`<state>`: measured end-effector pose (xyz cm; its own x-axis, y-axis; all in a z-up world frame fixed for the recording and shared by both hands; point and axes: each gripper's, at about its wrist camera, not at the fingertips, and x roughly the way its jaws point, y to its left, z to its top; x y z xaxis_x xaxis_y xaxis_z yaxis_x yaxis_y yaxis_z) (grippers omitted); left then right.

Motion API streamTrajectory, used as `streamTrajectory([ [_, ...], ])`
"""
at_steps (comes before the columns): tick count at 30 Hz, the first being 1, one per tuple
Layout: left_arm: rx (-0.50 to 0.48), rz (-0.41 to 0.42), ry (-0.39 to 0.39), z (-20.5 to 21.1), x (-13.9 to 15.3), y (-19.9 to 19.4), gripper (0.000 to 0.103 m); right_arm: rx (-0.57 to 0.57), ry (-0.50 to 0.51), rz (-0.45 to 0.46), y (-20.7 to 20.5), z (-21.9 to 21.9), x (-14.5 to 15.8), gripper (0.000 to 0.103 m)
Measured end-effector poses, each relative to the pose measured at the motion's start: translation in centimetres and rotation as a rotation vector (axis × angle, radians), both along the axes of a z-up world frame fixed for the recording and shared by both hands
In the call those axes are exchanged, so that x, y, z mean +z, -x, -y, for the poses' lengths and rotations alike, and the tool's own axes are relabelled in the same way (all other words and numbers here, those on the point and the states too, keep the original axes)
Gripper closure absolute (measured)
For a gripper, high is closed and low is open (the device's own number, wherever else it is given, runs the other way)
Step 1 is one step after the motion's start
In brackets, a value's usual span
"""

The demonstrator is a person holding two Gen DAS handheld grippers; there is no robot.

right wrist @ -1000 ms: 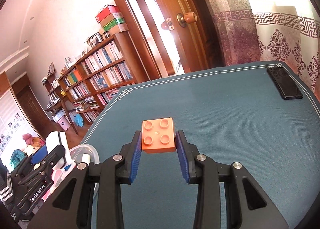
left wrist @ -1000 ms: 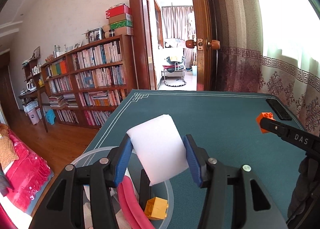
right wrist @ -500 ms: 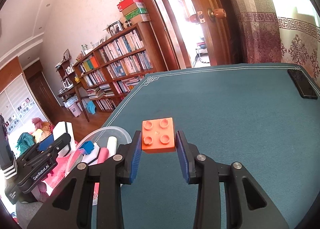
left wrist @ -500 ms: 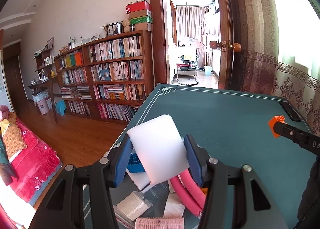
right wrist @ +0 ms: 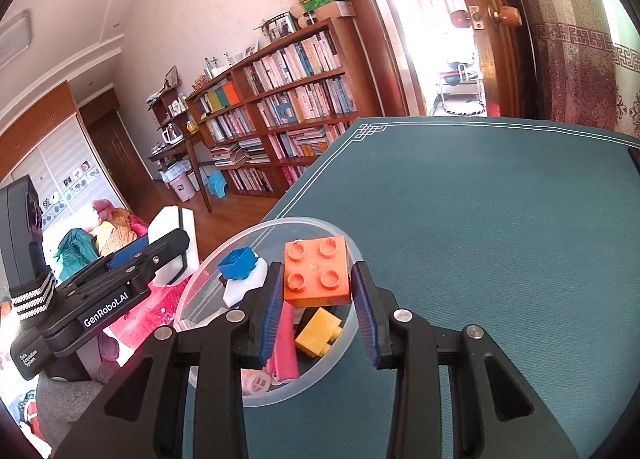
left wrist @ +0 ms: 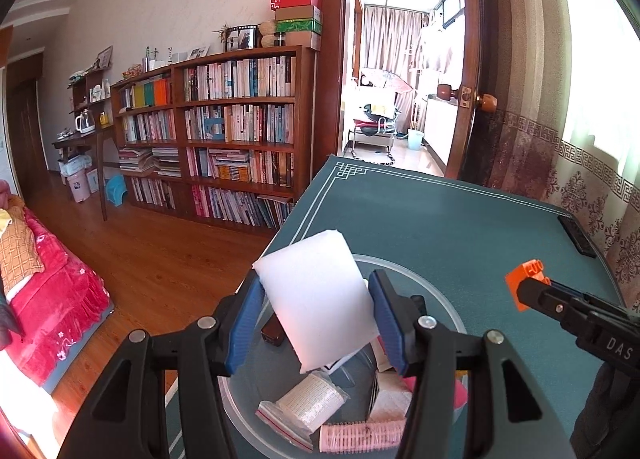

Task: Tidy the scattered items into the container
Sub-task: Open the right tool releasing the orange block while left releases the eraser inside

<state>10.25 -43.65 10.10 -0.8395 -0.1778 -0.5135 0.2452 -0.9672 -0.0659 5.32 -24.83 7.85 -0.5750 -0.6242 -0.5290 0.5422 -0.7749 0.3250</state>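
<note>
Nearest in the left wrist view, the left gripper [left wrist: 318, 319] has its blue pads closed on a white foam block [left wrist: 320, 299], which stands tilted between them and pokes up past the fingertips. Directly beneath lies the clear round container [left wrist: 432, 291], resting on the green table [left wrist: 440, 227] near its left edge. Inside the container are a pink hair roller [left wrist: 362, 435], a white roll in a plastic bag [left wrist: 308, 405] and a small dark item partly hidden by the foam.

In the right wrist view, the right gripper [right wrist: 316, 291] is clamped on an orange toy brick [right wrist: 316, 273], studs facing up, pinched at both sides by the pads. The brick hangs above the container's right part, over a yellow brick [right wrist: 318, 333] and a pink strip [right wrist: 286, 343]. A blue cap on a white bottle [right wrist: 240, 263] sits towards the container's far left.

Farther off, a dark phone [left wrist: 576, 235] lies near the table's far right edge. Beyond the table stand a bookshelf [left wrist: 224, 131] and an open doorway [left wrist: 396, 91].
</note>
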Motion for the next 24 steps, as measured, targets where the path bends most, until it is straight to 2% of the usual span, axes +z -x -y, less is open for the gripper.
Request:
streamTrajectory([
  [6, 0.013, 0.002, -0.045, 1.4, -0.3, -0.1, 0.044, 0.077, -0.049, 0.016, -1.2, 3.4, -1.6, 0.066],
  [20, 0.016, 0.013, -0.063, 3.2, -0.5, 0.4, 0.044, 0.153, -0.090, 0.052, -1.4, 7.2, -3.7, 0.066],
  [23, 0.009, 0.020, -0.082, 3.3, -0.7, 0.6, 0.044, 0.156, -0.091, 0.060, -1.4, 7.1, -4.2, 0.061],
  [24, 0.008, 0.024, -0.083, 3.3, -0.8, 0.6, 0.044, 0.155, -0.090, 0.056, -1.4, 7.0, -4.2, 0.056],
])
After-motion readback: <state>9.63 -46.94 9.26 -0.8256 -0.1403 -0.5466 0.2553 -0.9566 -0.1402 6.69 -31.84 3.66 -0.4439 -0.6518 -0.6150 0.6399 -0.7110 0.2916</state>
